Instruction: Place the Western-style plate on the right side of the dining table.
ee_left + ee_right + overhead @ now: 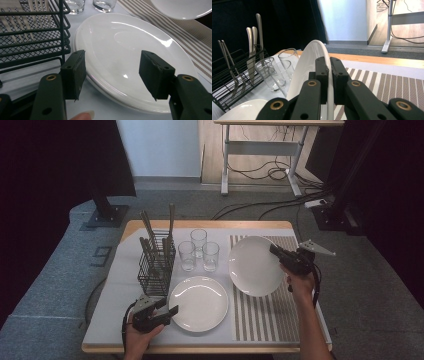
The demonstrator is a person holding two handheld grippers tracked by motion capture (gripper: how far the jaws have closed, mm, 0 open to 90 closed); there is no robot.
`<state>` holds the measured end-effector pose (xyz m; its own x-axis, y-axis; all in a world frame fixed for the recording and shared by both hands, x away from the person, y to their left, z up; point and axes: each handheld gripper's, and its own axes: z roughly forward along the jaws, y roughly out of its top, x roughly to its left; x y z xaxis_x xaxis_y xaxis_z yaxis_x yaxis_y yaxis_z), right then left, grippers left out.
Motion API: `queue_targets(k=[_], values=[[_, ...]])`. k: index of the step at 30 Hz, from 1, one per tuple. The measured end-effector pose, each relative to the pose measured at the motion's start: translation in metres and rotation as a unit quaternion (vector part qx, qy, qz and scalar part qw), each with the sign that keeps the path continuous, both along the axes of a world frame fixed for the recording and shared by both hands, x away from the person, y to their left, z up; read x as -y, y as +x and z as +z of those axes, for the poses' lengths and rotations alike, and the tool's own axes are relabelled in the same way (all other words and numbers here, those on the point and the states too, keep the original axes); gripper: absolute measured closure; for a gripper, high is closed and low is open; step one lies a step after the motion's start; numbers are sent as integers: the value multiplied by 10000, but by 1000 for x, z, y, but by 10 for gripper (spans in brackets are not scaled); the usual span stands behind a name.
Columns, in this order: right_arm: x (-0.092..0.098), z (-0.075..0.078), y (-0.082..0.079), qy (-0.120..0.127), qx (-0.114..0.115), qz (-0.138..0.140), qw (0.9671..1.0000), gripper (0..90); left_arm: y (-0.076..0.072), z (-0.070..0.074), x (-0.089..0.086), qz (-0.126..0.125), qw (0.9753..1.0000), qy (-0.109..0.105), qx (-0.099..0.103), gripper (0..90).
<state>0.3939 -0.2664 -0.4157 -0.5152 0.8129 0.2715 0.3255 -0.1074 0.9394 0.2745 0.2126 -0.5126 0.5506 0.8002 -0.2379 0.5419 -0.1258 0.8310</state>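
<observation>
A white plate hangs tilted over the striped placemat, gripped at its right rim by my right gripper. In the right gripper view the plate stands edge-on between the closed jaws of that gripper. A second white plate lies flat on the white mat near the front; it is the plate in the left gripper view. My left gripper is open at that plate's left rim, and its jaws straddle the rim's near edge without touching.
A black wire cutlery basket with knives and forks stands left of the plates. Three clear glasses stand behind the flat plate. The table's wooden front edge is close to my left hand. A desk and cables sit far behind.
</observation>
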Motion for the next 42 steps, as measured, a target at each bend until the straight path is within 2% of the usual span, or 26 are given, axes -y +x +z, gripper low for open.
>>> queue_targets(k=[20,33,42], values=[[15,-7,9,-54,-142,-204,9997,859,0,-1,1,-22,10000,30,-43,386],[18,-11,14,-124,-234,-284,9992,858,0,-1,1,-35,10000,37,-45,386],[24,-25,18,-76,-381,-404,9984,858,1,-2,2,-43,10000,57,-59,386]])
